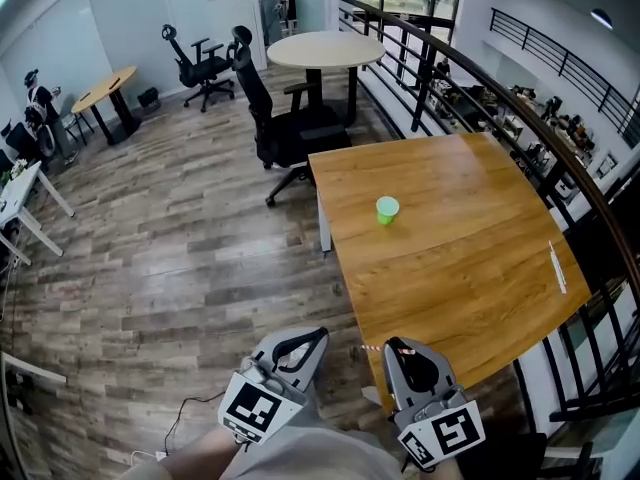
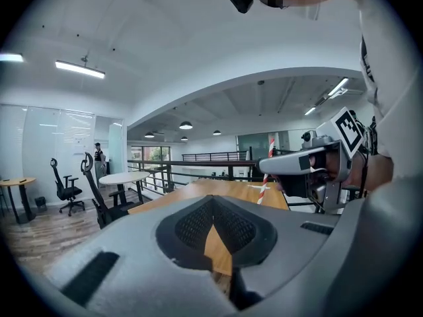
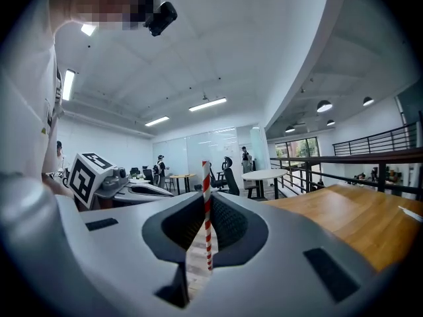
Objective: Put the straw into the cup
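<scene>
A small green cup (image 1: 387,209) stands upright on the wooden table (image 1: 450,268), a little left of its middle. In the right gripper view, my right gripper (image 3: 206,207) is shut on a red-and-white striped straw (image 3: 207,197) that stands upright between the jaws. The head view shows that gripper (image 1: 397,348) at the table's near edge, well short of the cup, with a bit of the straw (image 1: 370,349) showing beside it. My left gripper (image 1: 318,335) hangs to its left over the floor. Its jaws (image 2: 213,226) are shut with nothing in them.
A thin white stick-like item (image 1: 556,266) lies near the table's right edge. A black office chair (image 1: 285,128) stands at the table's far left corner, with a round table (image 1: 325,50) behind it. A black railing (image 1: 480,83) runs along the right side.
</scene>
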